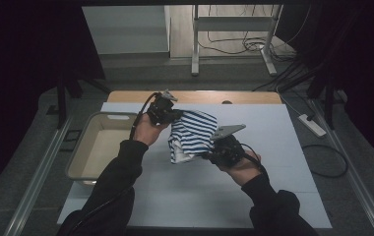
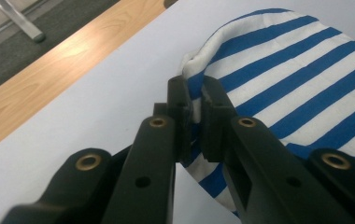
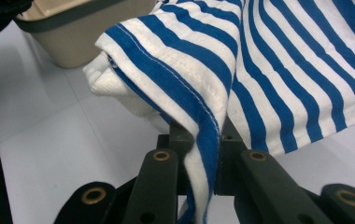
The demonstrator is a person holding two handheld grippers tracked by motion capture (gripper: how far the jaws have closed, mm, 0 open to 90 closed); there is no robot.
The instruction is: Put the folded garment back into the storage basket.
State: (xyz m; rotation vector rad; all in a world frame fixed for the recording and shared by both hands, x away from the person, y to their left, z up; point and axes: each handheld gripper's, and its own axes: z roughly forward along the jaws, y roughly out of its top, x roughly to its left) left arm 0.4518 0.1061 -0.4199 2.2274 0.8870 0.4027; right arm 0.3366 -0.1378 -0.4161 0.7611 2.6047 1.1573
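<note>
Two grippers were on the job at this moment, and both had cloth in them; your left gripper (image 1: 171, 114) was clamped on an edge of the striped cloth (image 1: 193, 132), its jaws pressed together with a fold of blue and white between the pads, as the left gripper view showed (image 2: 193, 119); your right gripper (image 1: 213, 153) was likewise pinched down on a hemmed edge, the stitched border running between its jaws in the right gripper view (image 3: 202, 158). You held the striped cloth off the white table (image 1: 283, 147), slung between the two grippers, bunched and sagging in the middle rather than stretched flat; it hung near the middle of the table, just right of the beige tub (image 1: 96, 147), which stood at the left edge with nothing visible inside it.

By my judgement you were in the lifting-and-spreading step: the cloth was picked up at two points but not yet opened out; whether those points were true corners I could not tell, because the folds hid the rest of the hem. Your next move called for drawing the hands apart until the edge between them went taut; it called for keeping both grips firm, since a slack pinch on the hem could let the fabric slip free.
</note>
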